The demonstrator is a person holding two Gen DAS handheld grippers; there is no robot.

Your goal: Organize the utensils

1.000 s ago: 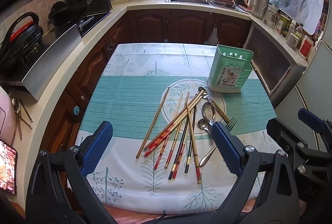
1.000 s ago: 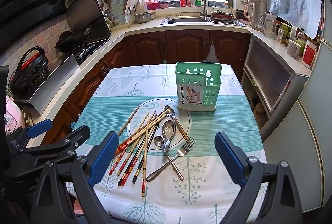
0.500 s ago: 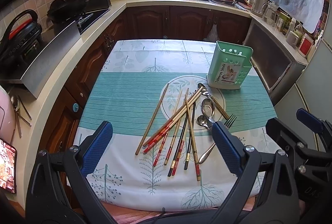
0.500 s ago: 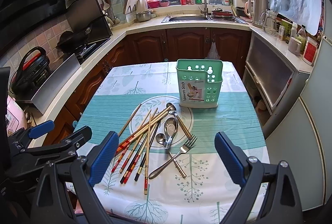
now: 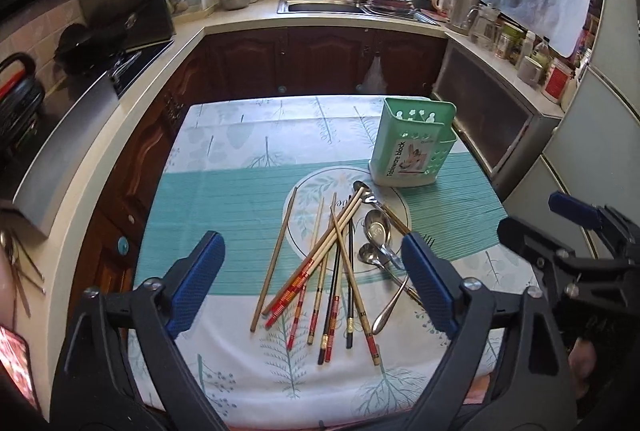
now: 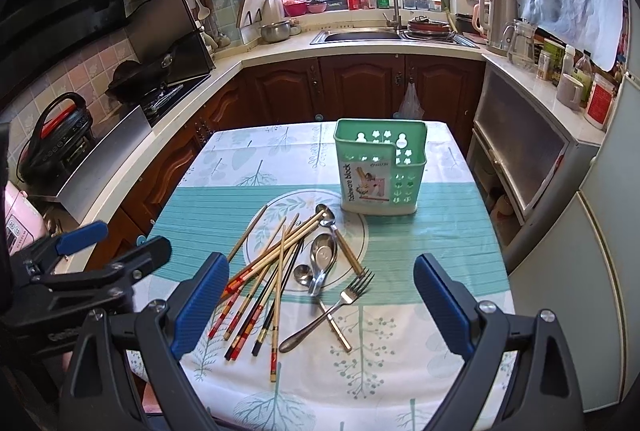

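A pile of chopsticks (image 5: 332, 263) (image 6: 264, 271) lies on the table's middle, crossed over one another. Beside them lie metal spoons (image 5: 376, 231) (image 6: 322, 255) and a fork (image 6: 332, 307). A green utensil holder (image 5: 412, 147) (image 6: 378, 167) stands upright behind them at the right. My left gripper (image 5: 314, 287) is open and empty, held above the table's near edge before the chopsticks. My right gripper (image 6: 318, 307) is open and empty, above the near edge before the fork. Each gripper shows at the side of the other's view.
The table carries a teal and white tablecloth (image 5: 224, 199) (image 6: 448, 215). Kitchen counters ring the table: a stove (image 6: 160, 91) on the left, a sink (image 6: 360, 35) at the back, jars and a kettle (image 6: 496, 19) on the right. A fridge (image 6: 600, 271) stands at the right.
Both grippers have drifted forward a little and tilted, so the table sits lower in view. Nothing on the table has moved. Both stay open.
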